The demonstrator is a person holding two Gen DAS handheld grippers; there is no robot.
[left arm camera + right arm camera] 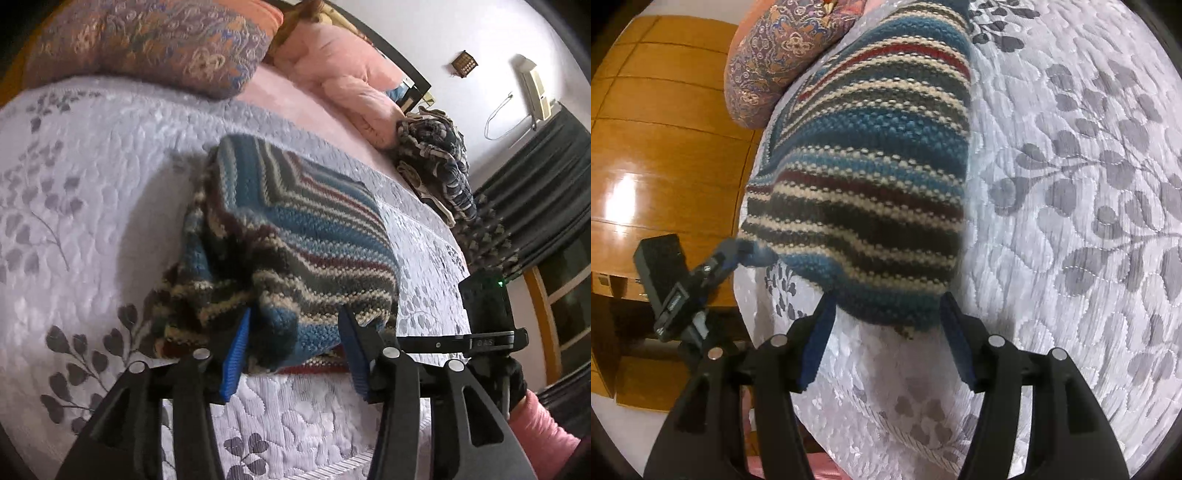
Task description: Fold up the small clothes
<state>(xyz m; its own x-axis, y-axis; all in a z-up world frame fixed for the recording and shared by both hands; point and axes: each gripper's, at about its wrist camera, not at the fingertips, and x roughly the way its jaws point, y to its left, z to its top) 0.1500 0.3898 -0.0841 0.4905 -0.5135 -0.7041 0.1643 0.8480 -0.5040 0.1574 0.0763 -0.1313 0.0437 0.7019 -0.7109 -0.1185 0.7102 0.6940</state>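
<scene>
A striped knit garment [291, 236], in blue, cream, dark red and grey, lies folded on the quilted bedspread [92, 166]. My left gripper [295, 350] is open, and the garment's near edge sits between its blue pads [236, 354] without being pinched. In the right wrist view the same garment [871, 177] bulges up, blurred. My right gripper [886, 332] is open too, with the knit's lower edge between its fingers. The left gripper [701, 277] shows at the left of that view, its tip against a corner of the knit.
A patterned pillow [147, 44] and a pink blanket [343, 81] lie at the head of the bed. A dark patterned clothes pile [436, 162] sits at the far right edge. A wooden wardrobe [665, 129] stands beside the bed. A gloved hand with a pink sleeve [535, 424] is at the right.
</scene>
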